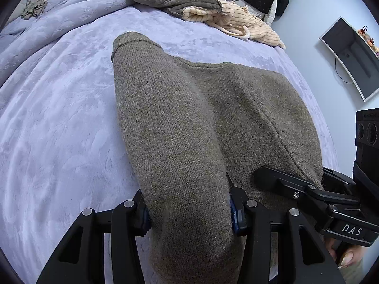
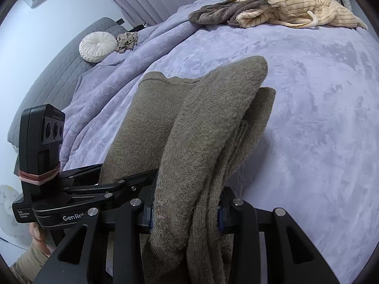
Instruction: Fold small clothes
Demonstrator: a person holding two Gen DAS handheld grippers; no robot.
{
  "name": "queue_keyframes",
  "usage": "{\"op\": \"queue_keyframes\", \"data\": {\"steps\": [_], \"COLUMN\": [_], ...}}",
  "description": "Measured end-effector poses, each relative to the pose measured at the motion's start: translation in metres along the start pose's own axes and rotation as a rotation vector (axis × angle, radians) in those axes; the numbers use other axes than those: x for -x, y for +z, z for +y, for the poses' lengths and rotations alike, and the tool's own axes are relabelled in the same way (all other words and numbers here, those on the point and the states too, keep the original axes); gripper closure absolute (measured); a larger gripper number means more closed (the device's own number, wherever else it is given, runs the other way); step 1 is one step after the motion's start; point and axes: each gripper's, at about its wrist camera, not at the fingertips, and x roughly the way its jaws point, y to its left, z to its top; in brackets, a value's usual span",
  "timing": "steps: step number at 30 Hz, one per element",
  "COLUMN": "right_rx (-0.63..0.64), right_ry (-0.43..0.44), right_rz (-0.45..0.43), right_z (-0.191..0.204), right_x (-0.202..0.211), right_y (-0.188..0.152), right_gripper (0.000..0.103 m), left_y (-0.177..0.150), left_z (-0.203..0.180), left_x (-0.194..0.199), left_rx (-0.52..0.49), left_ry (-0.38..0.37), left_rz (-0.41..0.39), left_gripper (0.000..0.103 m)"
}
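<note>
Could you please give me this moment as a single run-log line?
left gripper: shut on olive knit sweater | right gripper: shut on same sweater | sweater partly lifted over lavender blanket | fold unfinished

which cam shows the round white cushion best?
Right wrist view. The round white cushion sits whole and unobstructed at upper left, on the grey quilted cover beside a crumpled tan cloth. The left wrist view does not show it at all.
</note>
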Motion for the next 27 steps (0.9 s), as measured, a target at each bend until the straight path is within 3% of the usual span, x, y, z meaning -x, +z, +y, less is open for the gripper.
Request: {"op": "queue_keyframes", "data": {"steps": [27], "right_rx": [0.053], "right_ry": [-0.008], "right_rz": [0.017], "right_z": [0.051], "right_x": [0.014], "right_y": [-0.088], "right_gripper": [0.064], "left_y": [-0.095], "left_z": [0.015], "left_x": [0.036], "left_rx": [0.006], "left_ry": [0.022], "left_rz": [-0.005], "left_gripper": [0.053]}}
